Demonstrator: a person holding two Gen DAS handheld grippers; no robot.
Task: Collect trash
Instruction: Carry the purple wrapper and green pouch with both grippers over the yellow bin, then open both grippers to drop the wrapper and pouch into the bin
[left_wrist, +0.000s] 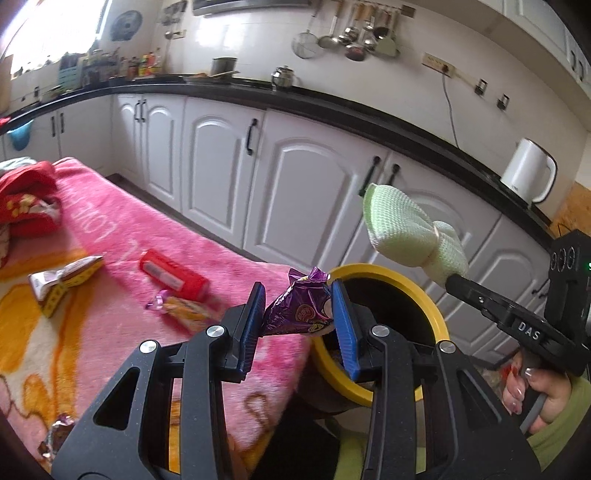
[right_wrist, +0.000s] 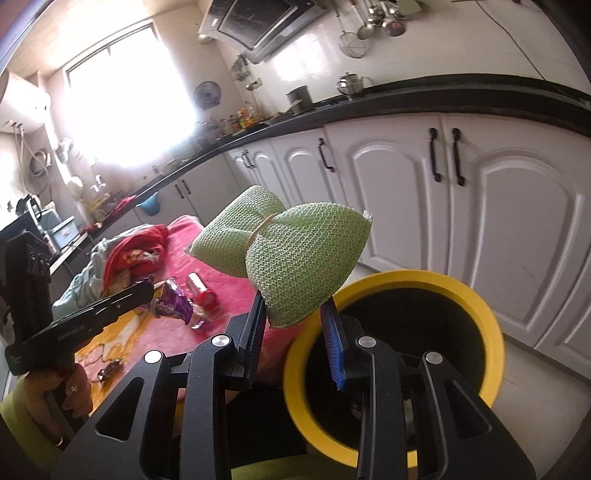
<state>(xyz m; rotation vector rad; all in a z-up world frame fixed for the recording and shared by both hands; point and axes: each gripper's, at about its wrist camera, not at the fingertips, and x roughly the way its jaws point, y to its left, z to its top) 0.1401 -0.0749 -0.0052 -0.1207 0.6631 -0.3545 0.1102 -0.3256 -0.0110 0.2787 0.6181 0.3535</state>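
Left hand-held gripper: clenched on a purple snack wrapper, which sits between its blue pads at the near rim of the yellow bin.
Right hand-held gripper: grasping a pale green mesh cloth cinched in the middle by a rubber band, held up beside the bin's rim.
Surroundings: a pink blanket covers the surface left of the bin; on it lie a red packet, a brown and yellow wrapper, a small orange wrapper just beside the red packet, and another wrapper near the lower edge. A heap of red fabric sits at the far end.
In the way: the green cloth hangs over part of the bin mouth in the right wrist view.
Bin: yellow rim, dark inside; its contents cannot be made out.
Backdrop: white cabinets under a black worktop carrying a white kettle and a steel teapot.
Left wrist view only: the kettle and the person's right hand on the grip.
Right wrist view only: the bright window and the range hood.
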